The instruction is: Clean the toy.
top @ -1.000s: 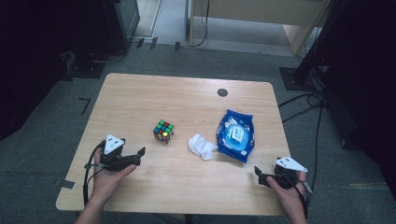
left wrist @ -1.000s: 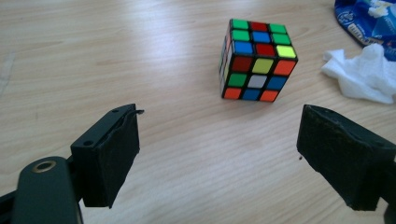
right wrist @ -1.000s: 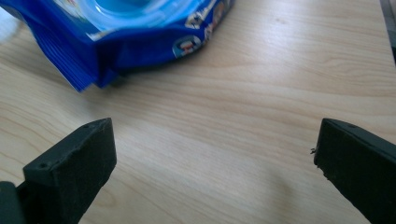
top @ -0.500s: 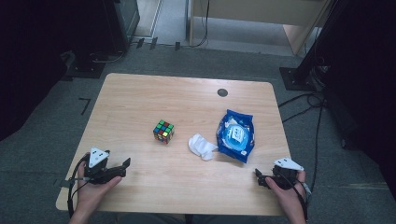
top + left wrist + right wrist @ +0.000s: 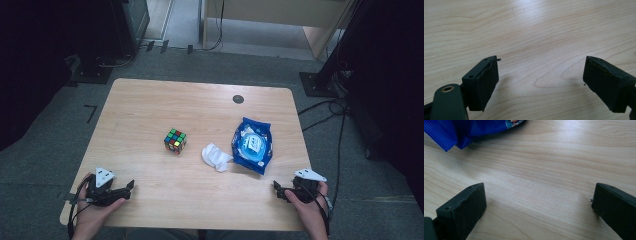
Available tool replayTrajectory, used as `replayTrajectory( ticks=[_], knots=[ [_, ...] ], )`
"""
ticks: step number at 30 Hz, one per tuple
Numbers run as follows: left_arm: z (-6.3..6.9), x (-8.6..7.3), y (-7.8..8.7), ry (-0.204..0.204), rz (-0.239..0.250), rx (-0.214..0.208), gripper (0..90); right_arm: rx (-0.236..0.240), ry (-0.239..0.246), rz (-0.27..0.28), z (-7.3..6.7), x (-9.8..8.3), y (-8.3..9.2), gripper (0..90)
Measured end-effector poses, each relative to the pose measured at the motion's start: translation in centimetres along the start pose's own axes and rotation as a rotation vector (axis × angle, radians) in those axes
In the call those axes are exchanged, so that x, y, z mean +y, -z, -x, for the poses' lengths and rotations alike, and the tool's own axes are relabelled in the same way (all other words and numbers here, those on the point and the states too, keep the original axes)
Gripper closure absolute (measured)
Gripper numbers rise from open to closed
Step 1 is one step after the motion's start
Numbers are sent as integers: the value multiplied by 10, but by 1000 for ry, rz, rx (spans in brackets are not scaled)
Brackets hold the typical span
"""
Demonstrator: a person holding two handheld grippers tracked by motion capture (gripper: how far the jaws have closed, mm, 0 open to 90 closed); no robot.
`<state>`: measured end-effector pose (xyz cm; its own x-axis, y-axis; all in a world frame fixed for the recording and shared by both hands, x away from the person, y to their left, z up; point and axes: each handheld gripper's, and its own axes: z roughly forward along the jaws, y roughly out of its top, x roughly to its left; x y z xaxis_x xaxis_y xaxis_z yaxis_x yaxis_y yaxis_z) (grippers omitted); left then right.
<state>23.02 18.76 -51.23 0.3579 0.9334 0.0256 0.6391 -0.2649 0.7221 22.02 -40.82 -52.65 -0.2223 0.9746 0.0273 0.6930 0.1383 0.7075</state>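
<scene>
The left tongs [image 5: 131, 185] rest low at the near left corner of the light wooden table [image 5: 150, 107], held in the person's left hand [image 5: 92, 212]. Their jaws stand wide apart with bare tabletop between them, as the left gripper view confirms [image 5: 541, 82].

The right tongs [image 5: 275, 186] sit at the near right corner, held in the right hand [image 5: 307, 210]. Their jaws are likewise spread wide and grip nothing [image 5: 539, 202].

The blue plastic wipe packet with a white label [image 5: 251, 145] lies right of the table centre, near the right tongs but apart from them. Its blue edge appears at the upper left of the right gripper view [image 5: 461, 132].

A crumpled white tissue [image 5: 215, 156] lies just beside the packet's left edge. A multicoloured puzzle cube [image 5: 175, 141] stands further left, well apart from both tongs.

A small dark round grommet [image 5: 238, 99] sits near the far edge of the table.
</scene>
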Motion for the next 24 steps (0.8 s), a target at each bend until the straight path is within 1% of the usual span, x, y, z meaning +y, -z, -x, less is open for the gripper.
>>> replayTrajectory(
  ticks=[1, 3, 7, 8, 10, 11, 24],
  knots=[
    [1, 0, -1, -12, -13, 9, 137, 0, 1, 0, 0, 0, 0, 0],
    [3, -1, -3, -23, -23, 24, 136, 0, 0, 0, 0, 0, 0, 0],
    [5, -2, -4, -25, -19, 20, 137, 0, 0, 0, 0, 0, 0, 0],
    [5, -2, -4, -19, -17, 15, 137, 0, 0, 0, 0, 0, 0, 0],
    [2, -3, -5, -5, -21, -19, 136, 0, 0, 0, 0, 0, 0, 0],
    [2, -2, -6, -5, -19, -22, 136, 0, 0, 0, 0, 0, 0, 0],
    [2, -1, -7, -6, -21, -24, 137, 0, -1, 0, 0, 0, 0, 0]
  ],
)
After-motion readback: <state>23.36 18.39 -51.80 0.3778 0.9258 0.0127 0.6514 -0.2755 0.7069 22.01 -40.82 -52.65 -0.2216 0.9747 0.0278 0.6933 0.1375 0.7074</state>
